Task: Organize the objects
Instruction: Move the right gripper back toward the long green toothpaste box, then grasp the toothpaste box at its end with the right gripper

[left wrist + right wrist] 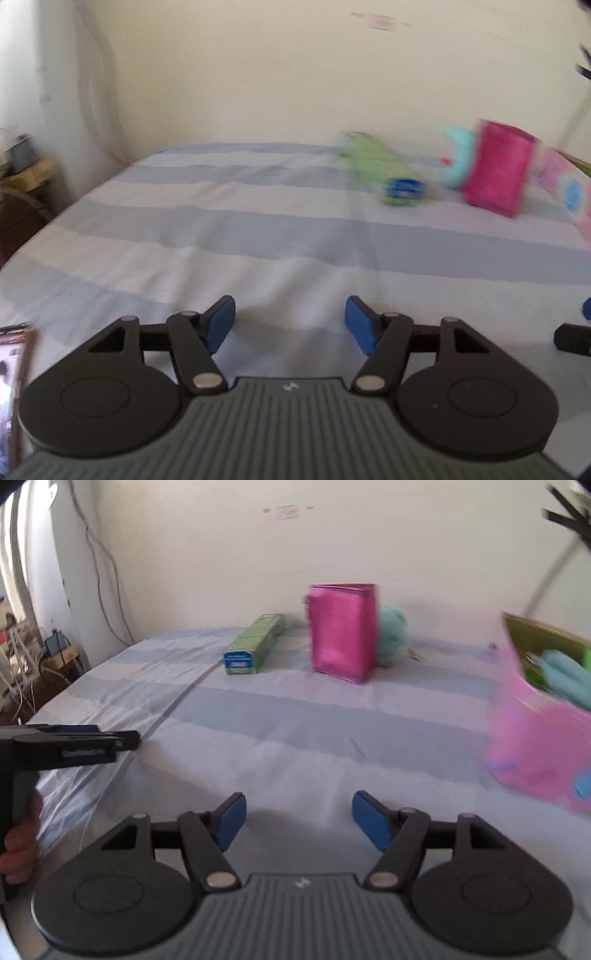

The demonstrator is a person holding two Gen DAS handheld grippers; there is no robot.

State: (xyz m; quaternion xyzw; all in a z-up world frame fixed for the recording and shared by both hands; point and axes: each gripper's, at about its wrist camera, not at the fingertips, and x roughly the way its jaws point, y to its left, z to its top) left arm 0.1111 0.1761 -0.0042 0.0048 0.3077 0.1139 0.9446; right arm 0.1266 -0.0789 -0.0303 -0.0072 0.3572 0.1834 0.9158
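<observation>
On the blue-and-white striped bed (221,229) a green carton with a blue end (391,173) lies far ahead to the right. Beside it stands a bright pink bag (496,168), with a teal soft toy (458,158) behind it. My left gripper (290,314) hovers low over the sheet, open, nothing between its blue pads. The right wrist view shows the same carton (255,644), bag (341,631) and toy (391,631) ahead. My right gripper (299,808) is open and empty over the bed (295,731). The left gripper (129,738) appears side-on at the left, held by a hand (18,842).
A pink box (535,738) with a green inside holds teal and green items at the right. A cream wall backs the bed. Cables and low furniture (55,653) stand past the bed's left edge. A dark printed packet (14,387) lies at the lower left.
</observation>
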